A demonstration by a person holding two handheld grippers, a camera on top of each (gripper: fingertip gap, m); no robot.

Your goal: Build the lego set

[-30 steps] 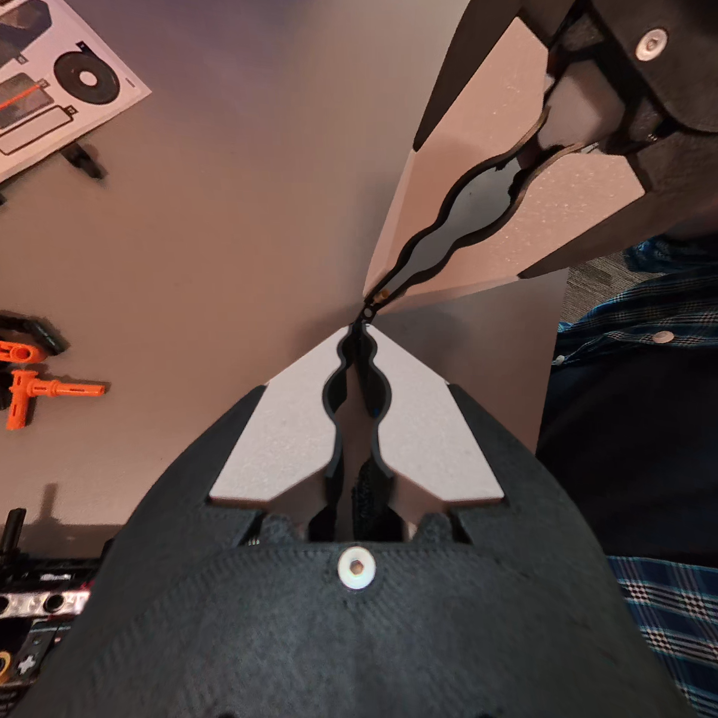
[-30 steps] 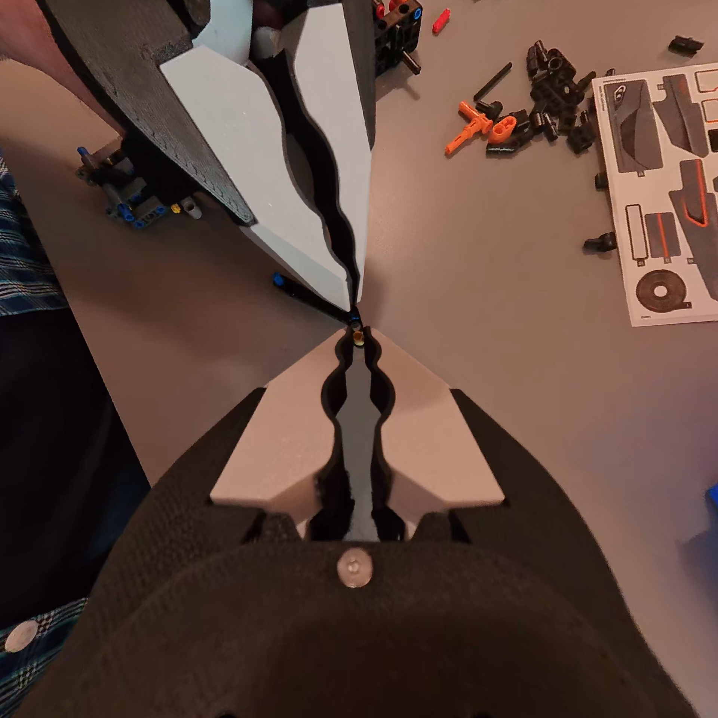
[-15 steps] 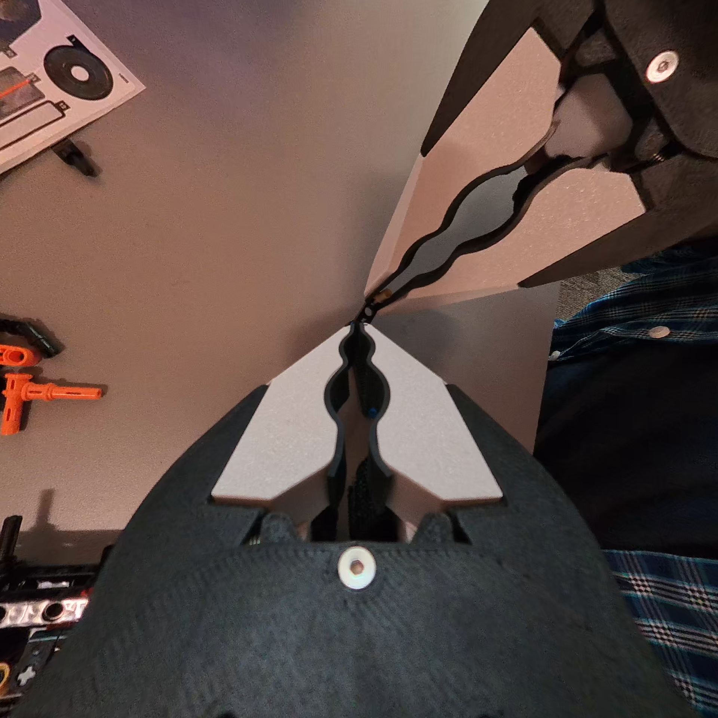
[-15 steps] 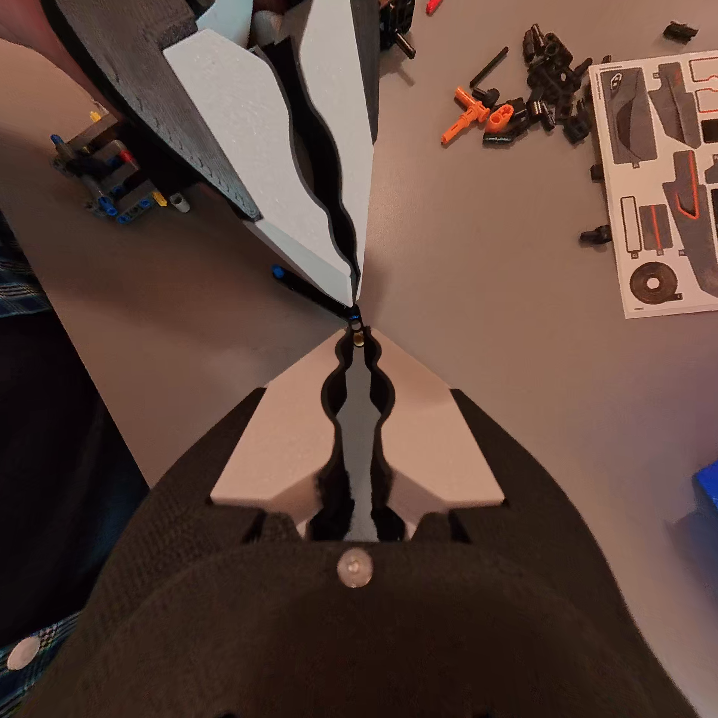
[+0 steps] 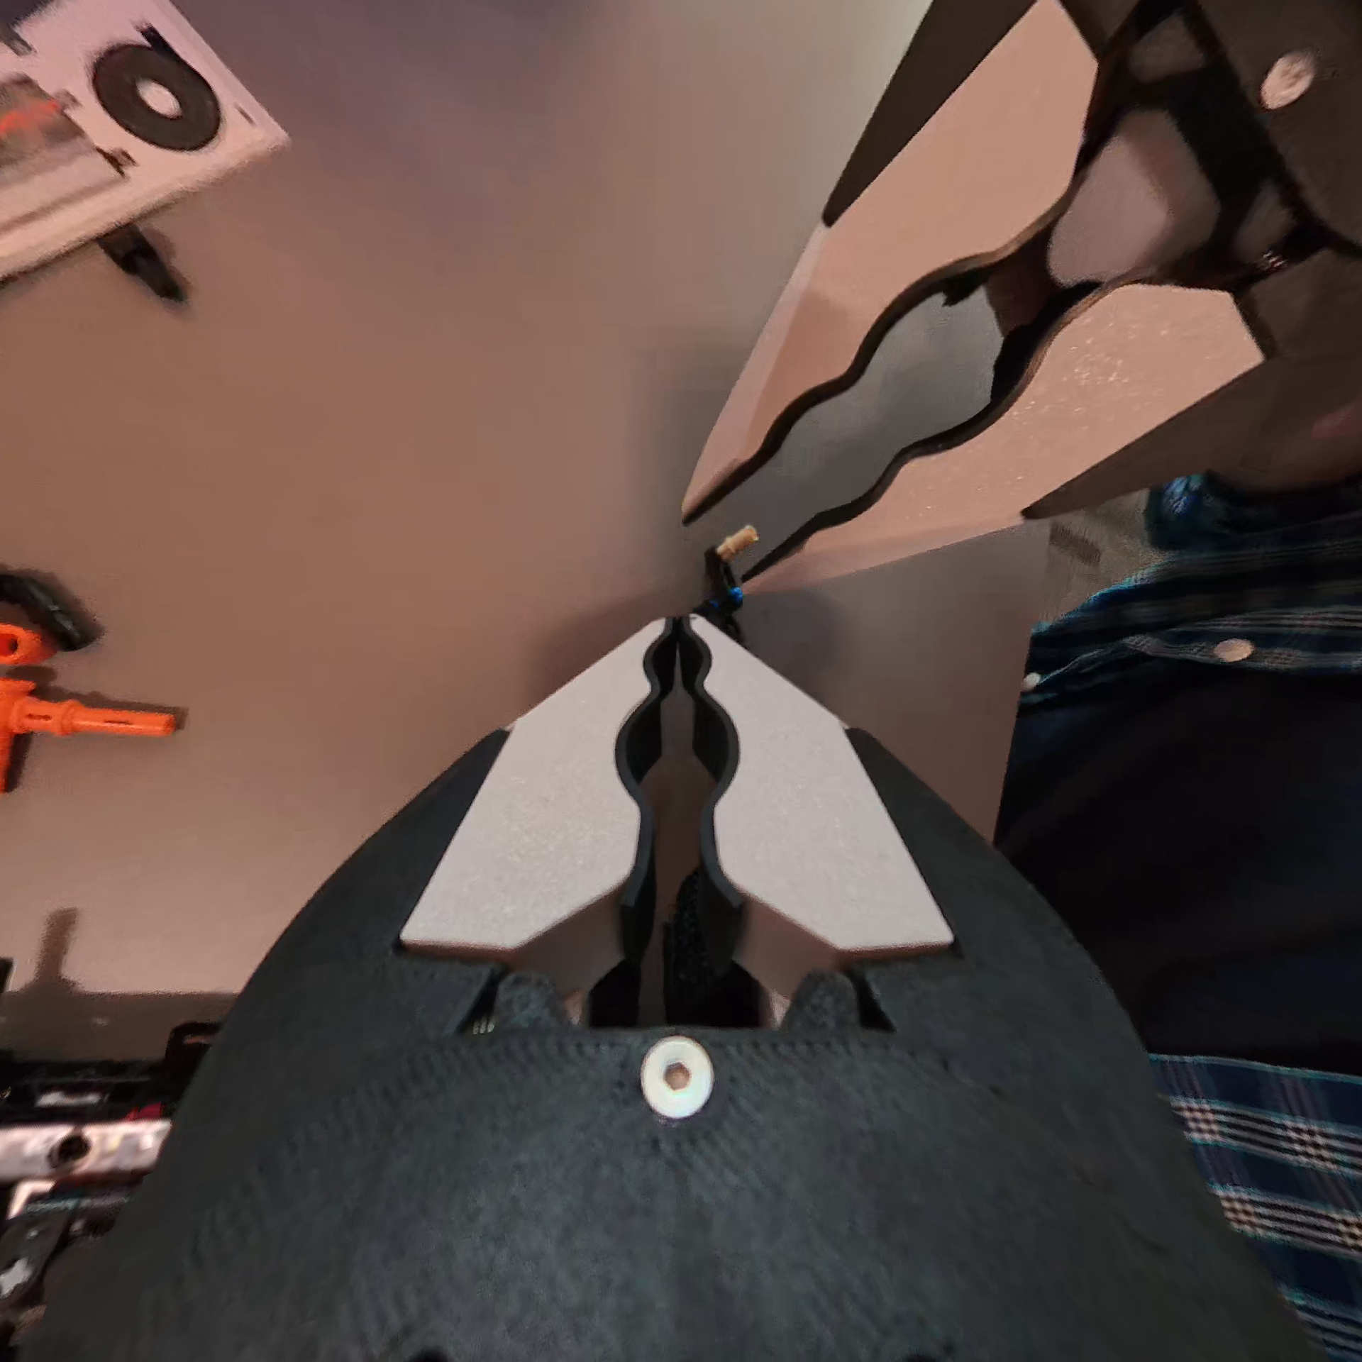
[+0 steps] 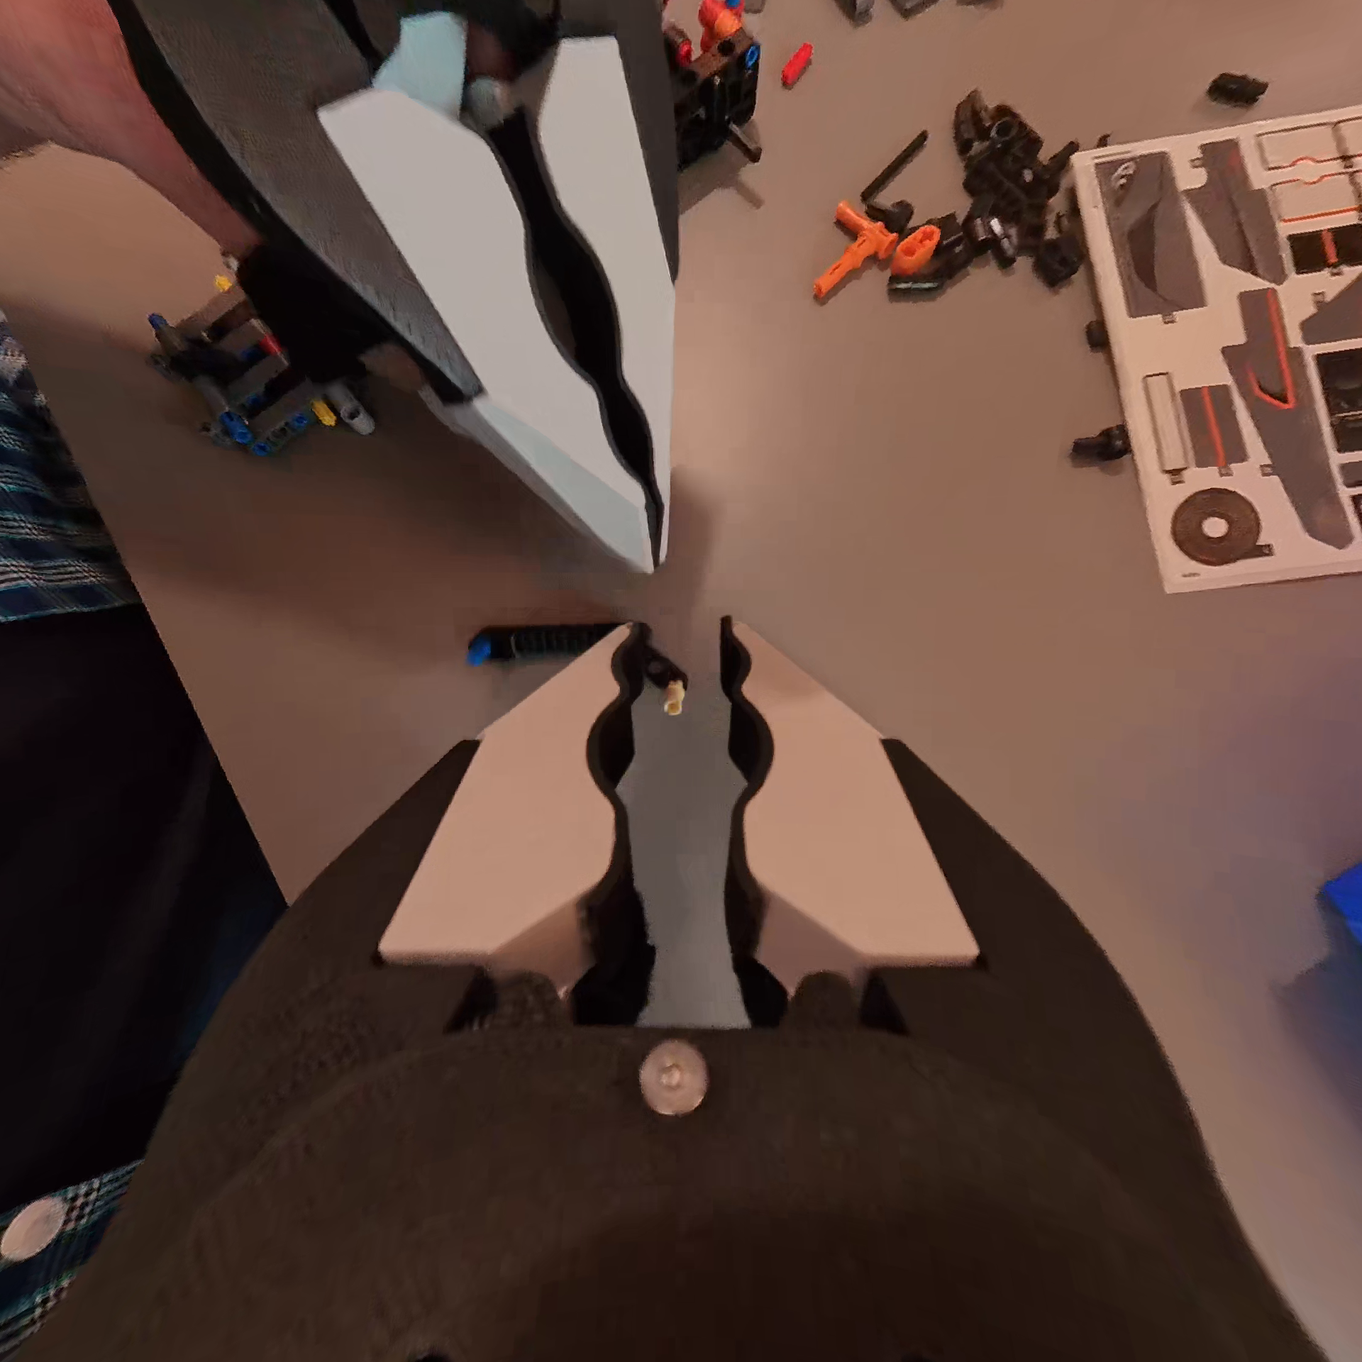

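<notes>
Small black lego connector with tan pin (image 6: 667,682) seen between parted right gripper (image 6: 682,626) fingers, nearer the left finger; left gripper (image 5: 679,623) fingers together, empty.

No writing can be read; the sticker sheet (image 6: 1245,332) bears only grey, black and orange shapes.

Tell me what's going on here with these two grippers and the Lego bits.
A person is building a Lego set with two handheld grippers. The right gripper is open, with a tan pin on a small black connector between its fingers; whether anything holds it is unclear. The left gripper is shut, its tip close by. A black beam lies alongside. Loose parts and a sticker sheet lie on the table.
</notes>
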